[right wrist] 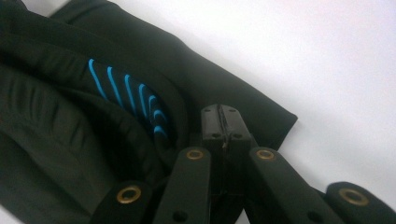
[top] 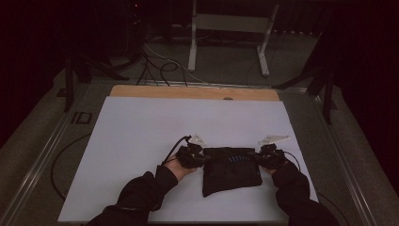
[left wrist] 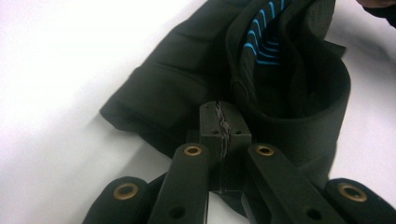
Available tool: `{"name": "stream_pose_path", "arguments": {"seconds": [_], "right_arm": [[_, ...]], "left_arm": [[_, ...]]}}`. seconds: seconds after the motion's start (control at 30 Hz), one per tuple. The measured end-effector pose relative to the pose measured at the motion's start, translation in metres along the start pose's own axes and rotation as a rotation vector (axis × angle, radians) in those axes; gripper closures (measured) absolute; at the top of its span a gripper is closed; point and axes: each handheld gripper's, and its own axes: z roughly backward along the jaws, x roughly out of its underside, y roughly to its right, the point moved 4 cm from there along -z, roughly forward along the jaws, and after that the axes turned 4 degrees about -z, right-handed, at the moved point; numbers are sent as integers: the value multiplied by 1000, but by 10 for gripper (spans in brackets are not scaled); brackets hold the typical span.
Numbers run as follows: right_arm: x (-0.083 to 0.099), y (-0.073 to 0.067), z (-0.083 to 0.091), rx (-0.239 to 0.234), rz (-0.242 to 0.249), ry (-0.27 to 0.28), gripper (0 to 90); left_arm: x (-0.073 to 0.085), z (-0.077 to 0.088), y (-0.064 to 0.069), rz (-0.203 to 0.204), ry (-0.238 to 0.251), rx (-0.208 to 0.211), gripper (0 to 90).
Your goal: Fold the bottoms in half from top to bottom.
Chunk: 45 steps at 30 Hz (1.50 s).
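A black folded garment (top: 231,172) with thin blue stripes (top: 235,159) lies on the white table top, near the front. My left gripper (top: 204,159) sits at its upper left corner and my right gripper (top: 258,159) at its upper right corner. In the left gripper view the jaws (left wrist: 220,119) are pressed together against the garment's (left wrist: 177,88) rolled edge. In the right gripper view the jaws (right wrist: 225,122) are likewise shut, over the garment (right wrist: 56,140) beside the blue stripes (right wrist: 130,93). No cloth shows between either pair of pads.
The white sheet (top: 141,141) covers most of the table, with a wooden strip (top: 188,92) along the far edge. Beyond it stand a white frame's legs (top: 193,42) and loose cables (top: 160,66) on the floor. The room is dark.
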Motion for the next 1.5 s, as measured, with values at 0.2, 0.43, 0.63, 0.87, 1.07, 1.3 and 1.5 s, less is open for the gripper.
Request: {"name": "stream_pose_path", "arguments": {"seconds": [0.2, 0.43, 0.63, 0.87, 1.07, 1.3, 1.5], "right_arm": [[5, -16, 10, -23, 23, 13, 900], [14, -33, 20, -37, 47, 16, 900], [27, -41, 24, -57, 41, -6, 900], [39, -49, 28, -74, 36, -19, 900], [46, -55, 34, -94, 31, -21, 900], [52, -61, 38, -103, 29, -26, 900], [59, -66, 40, -105, 37, -44, 900]], "left_arm": [[2, 7, 16, -33, 8, 38, 893], [10, 9, 36, -91, -4, 61, 893], [16, 5, 42, -103, -20, 75, 892], [18, 5, 47, -103, -22, 101, 891], [22, 4, 53, -123, -43, 115, 891], [27, 4, 57, -133, -59, 125, 891], [32, 3, 60, -144, -73, 120, 891]]}}
